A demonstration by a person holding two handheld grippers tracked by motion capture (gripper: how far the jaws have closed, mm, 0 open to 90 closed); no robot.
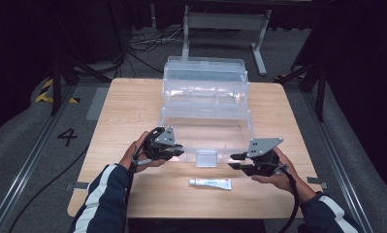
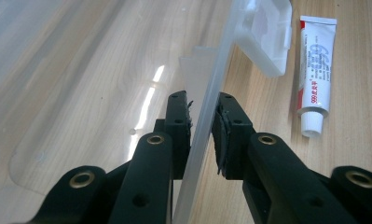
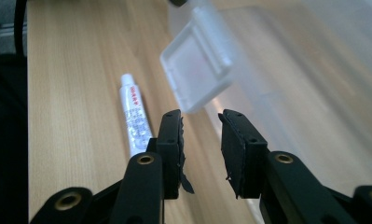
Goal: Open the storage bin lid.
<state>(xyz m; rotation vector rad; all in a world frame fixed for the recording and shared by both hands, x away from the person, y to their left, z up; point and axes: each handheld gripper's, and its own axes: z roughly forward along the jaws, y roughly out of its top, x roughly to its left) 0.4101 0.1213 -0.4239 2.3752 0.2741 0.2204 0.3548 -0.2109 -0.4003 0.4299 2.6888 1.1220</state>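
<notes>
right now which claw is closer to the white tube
Right. The right claw hangs open just above and right of the white tube; the left claw sits farther off, clamped on the clear box wall.

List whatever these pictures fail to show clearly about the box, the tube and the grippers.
- Tube print: too small in the high view, blurred in the gripper views.
- Box interior: glare on its clear walls, high view.
- Left gripper pad contact on the box wall: hidden behind that wall.
</notes>
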